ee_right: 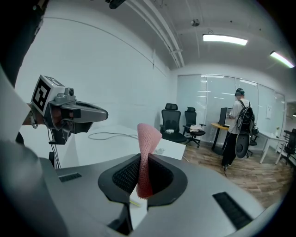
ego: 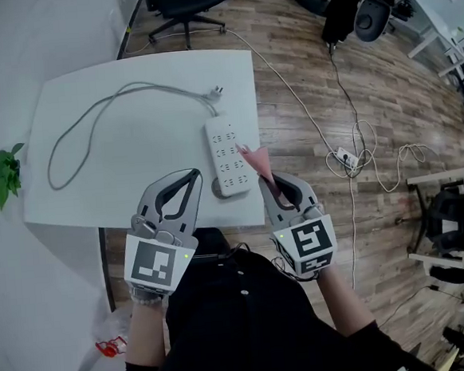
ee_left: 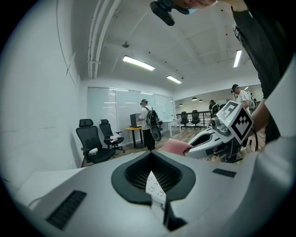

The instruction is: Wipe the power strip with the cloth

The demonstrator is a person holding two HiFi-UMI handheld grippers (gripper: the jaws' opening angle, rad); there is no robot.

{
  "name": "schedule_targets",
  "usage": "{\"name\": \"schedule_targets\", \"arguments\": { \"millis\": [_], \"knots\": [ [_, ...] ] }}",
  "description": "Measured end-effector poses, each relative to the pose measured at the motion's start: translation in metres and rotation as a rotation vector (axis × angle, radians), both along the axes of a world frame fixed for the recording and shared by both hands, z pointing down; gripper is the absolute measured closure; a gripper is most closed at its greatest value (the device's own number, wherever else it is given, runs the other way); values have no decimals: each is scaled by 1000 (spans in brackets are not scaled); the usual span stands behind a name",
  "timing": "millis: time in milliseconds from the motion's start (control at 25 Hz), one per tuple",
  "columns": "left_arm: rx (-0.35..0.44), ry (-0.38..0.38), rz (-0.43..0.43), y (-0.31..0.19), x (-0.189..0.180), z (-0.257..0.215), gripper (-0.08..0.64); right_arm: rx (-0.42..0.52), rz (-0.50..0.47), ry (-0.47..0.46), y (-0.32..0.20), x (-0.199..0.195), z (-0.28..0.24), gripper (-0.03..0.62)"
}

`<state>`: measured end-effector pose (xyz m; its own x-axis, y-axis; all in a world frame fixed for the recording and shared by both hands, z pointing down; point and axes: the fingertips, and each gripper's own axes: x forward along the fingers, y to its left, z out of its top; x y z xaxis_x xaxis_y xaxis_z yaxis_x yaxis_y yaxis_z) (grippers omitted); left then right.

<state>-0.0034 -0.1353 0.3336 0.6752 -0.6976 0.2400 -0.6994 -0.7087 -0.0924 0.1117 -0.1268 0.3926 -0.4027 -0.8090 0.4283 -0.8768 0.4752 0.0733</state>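
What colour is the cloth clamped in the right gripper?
Pink, a mesh-textured cloth; the right gripper view shows it best.

This is an open-plan office. Black swivel chairs (ee_right: pixel 172 121) stand by a glass partition (ee_right: pixel 203 104) at the far end. Strip lights (ee_left: pixel 138 63) cross the white ceiling. A person with a backpack (ee_right: pixel 239 127) stands at a far desk (ee_right: pixel 221 126). Loose cables (ego: pixel 356 161) trail over the wood floor (ego: pixel 393 96) right of the white bench (ego: pixel 175 69).
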Motion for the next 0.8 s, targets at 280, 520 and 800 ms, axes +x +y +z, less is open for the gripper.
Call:
{"name": "schedule_targets", "arguments": {
  "millis": [280, 520, 800],
  "knots": [
    [-5, 0, 10, 0, 2, 3, 549, -4, -22, 6, 0, -7, 2, 535],
    [-6, -1, 14, 1, 4, 3, 549, -3, -37, 6, 0, -10, 0, 535],
    [-6, -2, 15, -1, 5, 6, 549, -6, -48, 6, 0, -13, 2, 535]
  ]
}}
